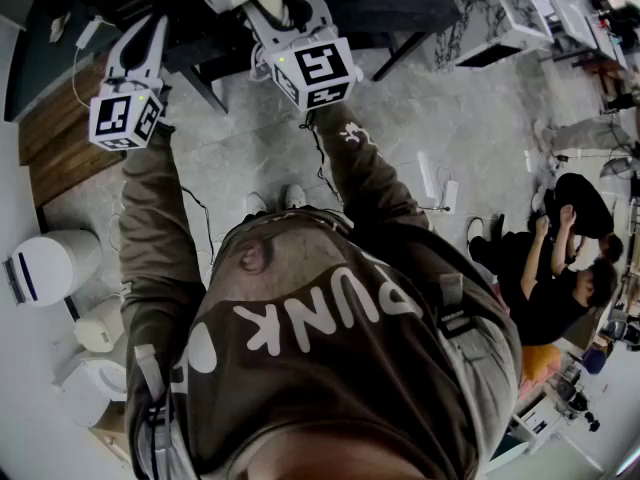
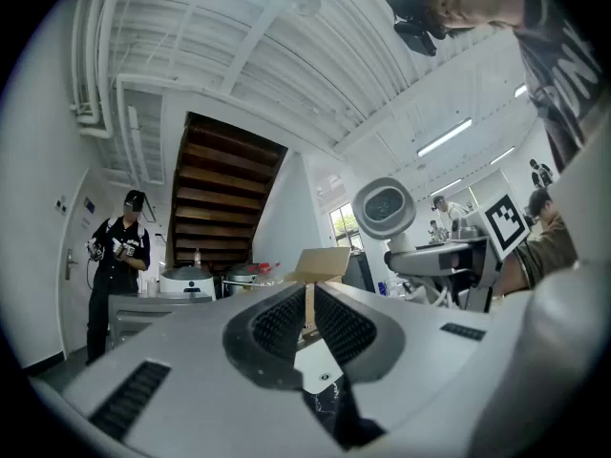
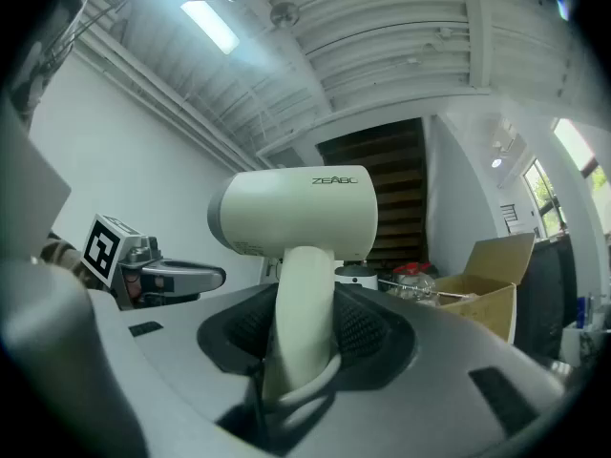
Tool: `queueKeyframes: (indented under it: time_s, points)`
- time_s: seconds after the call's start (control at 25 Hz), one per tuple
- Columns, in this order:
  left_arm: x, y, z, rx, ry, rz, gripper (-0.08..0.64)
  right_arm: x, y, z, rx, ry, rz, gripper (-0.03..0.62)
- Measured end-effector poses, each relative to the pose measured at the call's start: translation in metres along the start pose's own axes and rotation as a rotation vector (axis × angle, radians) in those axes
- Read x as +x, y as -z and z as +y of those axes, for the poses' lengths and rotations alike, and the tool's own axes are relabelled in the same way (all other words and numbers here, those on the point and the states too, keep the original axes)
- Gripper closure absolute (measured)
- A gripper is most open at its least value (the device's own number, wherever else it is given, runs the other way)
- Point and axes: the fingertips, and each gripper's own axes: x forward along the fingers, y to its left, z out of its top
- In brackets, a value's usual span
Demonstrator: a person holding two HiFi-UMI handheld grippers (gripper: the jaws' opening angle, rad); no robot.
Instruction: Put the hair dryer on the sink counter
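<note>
cream hair dryer (image 3: 296, 219), upright, handle down.

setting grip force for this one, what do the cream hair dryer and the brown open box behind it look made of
Cream hair dryer: probably hard moulded plastic, smooth with a soft satin sheen, judging by its even colour, rounded seamless barrel and printed logo.
Brown open box: looks like cardboard, matte and uncoated, judging by its flat raised flap and thin, plain edges.
</note>
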Motion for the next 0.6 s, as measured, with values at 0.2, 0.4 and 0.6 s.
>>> queueKeyframes:
  time_s: [0.2, 0.4, 0.6]
  points:
    - [0.0027, 0.0029, 0.0034, 0.002, -0.001, -0.002, 0.531, 0.0043, 0.0031, -0.0014, 0.0, 0.003, 0.0, 0.426]
    - [0.0031, 0.0036, 0.0056, -0.001, 0.002, 0.0, 0.531, 0.0072, 0.0037, -0.0009, 0.005, 0.001, 0.006, 0.426]
    - [0.0039, 0.0046, 0.0045, -0.004, 0.002, 0.002, 0.53, 0.0063, 0.0054, -0.0024, 0.021, -0.002, 0.008, 0.424]
